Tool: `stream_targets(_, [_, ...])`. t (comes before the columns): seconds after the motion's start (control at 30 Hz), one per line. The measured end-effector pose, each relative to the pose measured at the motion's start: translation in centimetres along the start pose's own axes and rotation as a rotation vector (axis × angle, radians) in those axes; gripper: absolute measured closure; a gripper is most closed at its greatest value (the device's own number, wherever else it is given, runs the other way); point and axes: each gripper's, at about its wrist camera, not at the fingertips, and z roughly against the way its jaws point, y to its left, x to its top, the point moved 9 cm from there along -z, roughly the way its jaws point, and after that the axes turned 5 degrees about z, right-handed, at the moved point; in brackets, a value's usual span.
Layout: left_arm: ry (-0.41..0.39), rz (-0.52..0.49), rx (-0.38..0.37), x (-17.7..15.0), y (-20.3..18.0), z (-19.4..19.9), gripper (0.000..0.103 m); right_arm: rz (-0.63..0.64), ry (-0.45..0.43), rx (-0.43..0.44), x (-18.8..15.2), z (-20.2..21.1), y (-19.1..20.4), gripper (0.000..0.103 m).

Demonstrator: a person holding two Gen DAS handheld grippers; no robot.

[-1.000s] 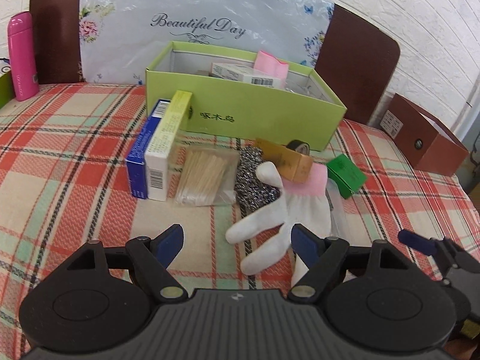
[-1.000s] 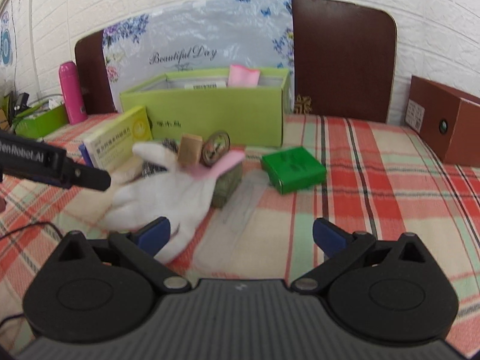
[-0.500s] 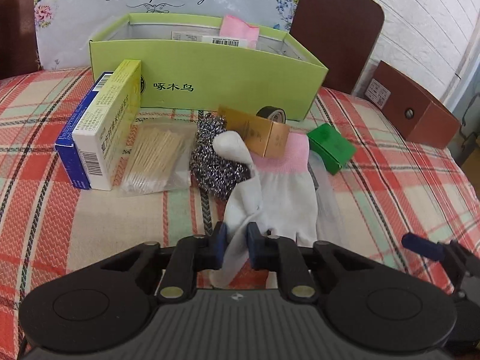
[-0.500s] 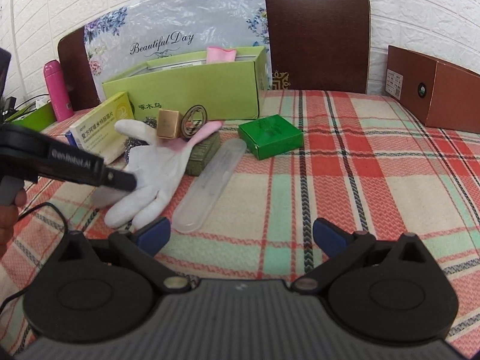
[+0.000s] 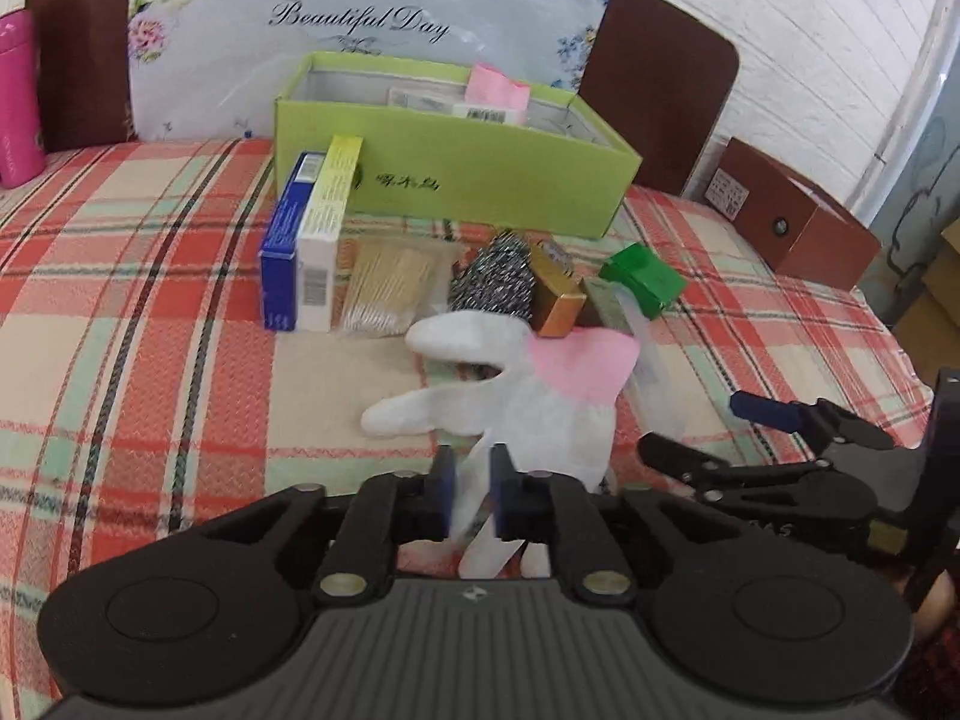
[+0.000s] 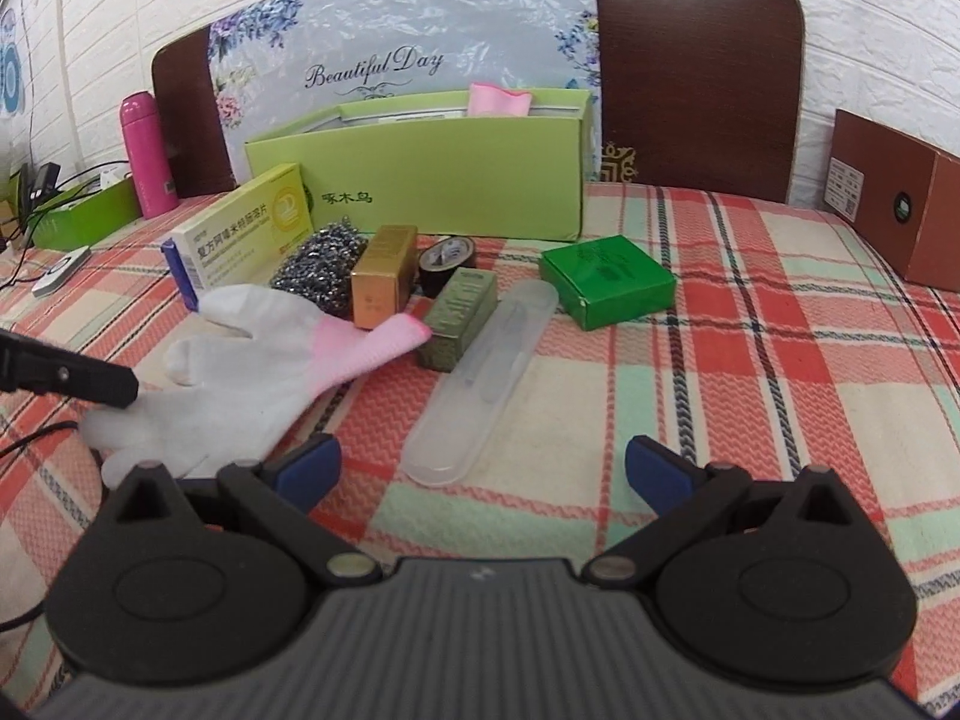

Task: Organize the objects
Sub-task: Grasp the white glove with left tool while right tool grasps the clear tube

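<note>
My left gripper [image 5: 470, 489] is shut on a finger of the white glove [image 5: 522, 402] with a pink cuff and holds it slightly raised off the plaid cloth; the glove also shows in the right wrist view [image 6: 252, 372]. My right gripper [image 6: 480, 468] is open and empty, low over the cloth in front of a clear plastic case [image 6: 480, 384]. The green open box [image 5: 480, 174] stands behind a cluster: medicine boxes [image 5: 315, 252], toothpick bag [image 5: 384, 288], steel scrubber [image 5: 495, 279], gold box [image 6: 384, 282], tape roll [image 6: 444, 261], olive box [image 6: 459, 318], green box [image 6: 606, 282].
A brown box [image 6: 894, 210] stands at the right. A pink bottle [image 6: 147, 153] and a green tray [image 6: 84, 213] are at the far left. A "Beautiful Day" bag [image 5: 360, 24] and a dark chair back [image 6: 696, 72] stand behind the box.
My left gripper closed on a glove finger, then pulled back and up, dragging the glove towards me. My right gripper drew back and stayed open.
</note>
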Motion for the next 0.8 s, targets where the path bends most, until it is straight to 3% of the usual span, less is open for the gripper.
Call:
stream_targets(0.07, [-0.021,-0.024,-0.007,0.3,-0.9,-0.5,0.037,0.019,0.004,-0.009,0.2,-0.6,0.3,0.0])
stream_targets(0.1, [-0.031,-0.045,-0.013,0.4,-1.4,-0.8,0.03,0.028,0.008,-0.017,0.3,-0.9,0.4,0.001])
stream_targets(0.17, [-0.038,-0.091,-0.02,0.5,-2.3,-1.7,0.028,0.046,0.004,-0.029,0.6,-1.4,0.7,0.003])
stream_targets(0.27, [-0.008,-0.12,-0.022,0.3,-3.2,-3.2,0.028,0.048,0.013,-0.024,0.8,-2.4,0.8,0.017])
stream_targets(0.3, [-0.01,-0.119,-0.014,0.4,-3.3,-3.5,0.028,0.04,0.008,-0.016,0.8,-2.3,0.7,0.028])
stream_targets(0.33, [-0.005,-0.127,-0.018,0.4,-3.6,-3.7,0.028,0.033,0.001,-0.015,0.9,-2.0,0.5,0.049])
stream_targets(0.4, [0.006,-0.143,-0.04,0.2,-4.1,-4.2,0.027,0.026,0.009,-0.017,0.7,-1.4,-0.1,0.069])
stream_targets(0.57, [0.044,-0.182,0.001,-0.7,-4.5,-6.0,0.026,0.0,0.04,-0.006,-1.1,1.1,-2.1,0.076])
stream_targets(0.63, [0.042,-0.182,0.03,-0.8,-4.0,-6.4,0.031,-0.014,0.047,-0.012,-1.9,2.1,-2.8,0.076])
stream_targets(0.7, [0.037,-0.192,0.075,-0.6,-3.7,-6.2,0.054,-0.024,0.051,-0.016,-2.1,2.7,-3.3,0.076])
stream_targets(0.77, [0.036,-0.18,0.076,-0.2,-3.1,-5.7,0.087,-0.034,0.049,-0.018,-2.2,2.8,-3.4,0.076])
stream_targets(0.8, [0.047,-0.14,0.056,0.0,-2.6,-5.4,0.089,-0.039,0.046,-0.021,-2.1,2.7,-3.3,0.075])
